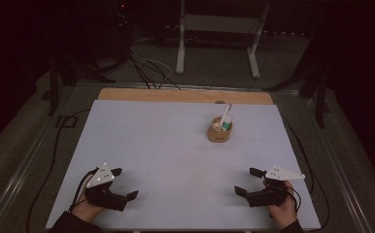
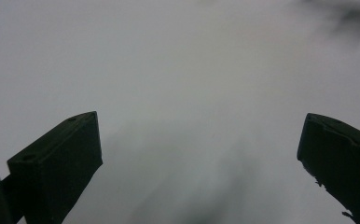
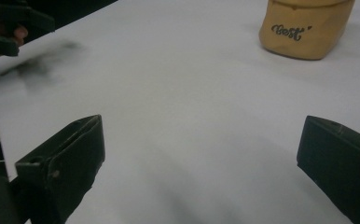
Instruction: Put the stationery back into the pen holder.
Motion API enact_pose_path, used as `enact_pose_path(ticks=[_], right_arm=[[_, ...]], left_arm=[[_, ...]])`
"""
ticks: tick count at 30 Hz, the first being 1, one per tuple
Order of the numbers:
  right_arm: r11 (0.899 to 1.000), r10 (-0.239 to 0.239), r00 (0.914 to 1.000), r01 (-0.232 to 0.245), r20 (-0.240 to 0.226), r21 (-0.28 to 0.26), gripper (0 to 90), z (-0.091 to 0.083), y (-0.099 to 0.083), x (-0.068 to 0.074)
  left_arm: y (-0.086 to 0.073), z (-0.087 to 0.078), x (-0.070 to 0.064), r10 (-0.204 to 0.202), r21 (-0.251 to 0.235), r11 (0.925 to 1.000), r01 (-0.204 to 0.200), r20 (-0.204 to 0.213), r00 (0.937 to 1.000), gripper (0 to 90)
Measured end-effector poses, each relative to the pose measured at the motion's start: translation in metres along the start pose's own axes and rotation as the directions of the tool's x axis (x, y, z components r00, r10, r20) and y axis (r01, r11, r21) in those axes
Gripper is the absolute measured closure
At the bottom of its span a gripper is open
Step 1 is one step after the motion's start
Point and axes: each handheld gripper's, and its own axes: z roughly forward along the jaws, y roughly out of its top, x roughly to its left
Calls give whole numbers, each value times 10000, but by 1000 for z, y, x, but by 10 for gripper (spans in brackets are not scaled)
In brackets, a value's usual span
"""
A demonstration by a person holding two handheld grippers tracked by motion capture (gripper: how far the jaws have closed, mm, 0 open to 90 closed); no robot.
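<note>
While both hands rest at the near edge of the white-topped bench (image 1: pixel 176 145), nothing is gripped yet. The left gripper (image 1: pixel 119 183) sits near left, fingers spread wide and empty; the right gripper (image 1: pixel 248 181) near right, likewise wide apart and empty. Their likely target, the small tan round holder (image 1: pixel 219 131) with white items standing in it, waits far right of centre, well apart from both. Looks like the approach step: the right one needs a forward reach. Open surface lies between; the far wooden edge (image 1: pixel 185 95) is just behind the holder.
</note>
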Motion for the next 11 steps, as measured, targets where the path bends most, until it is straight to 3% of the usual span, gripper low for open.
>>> enact_pose_path(ticks=[11], right_arm=[[9999, -4, 10000, 5, -18, 110, 7, 4, 0, -2]], left_arm=[[-2, 4, 2, 14, 28, 10000, -15, 195, 9998, 5]])
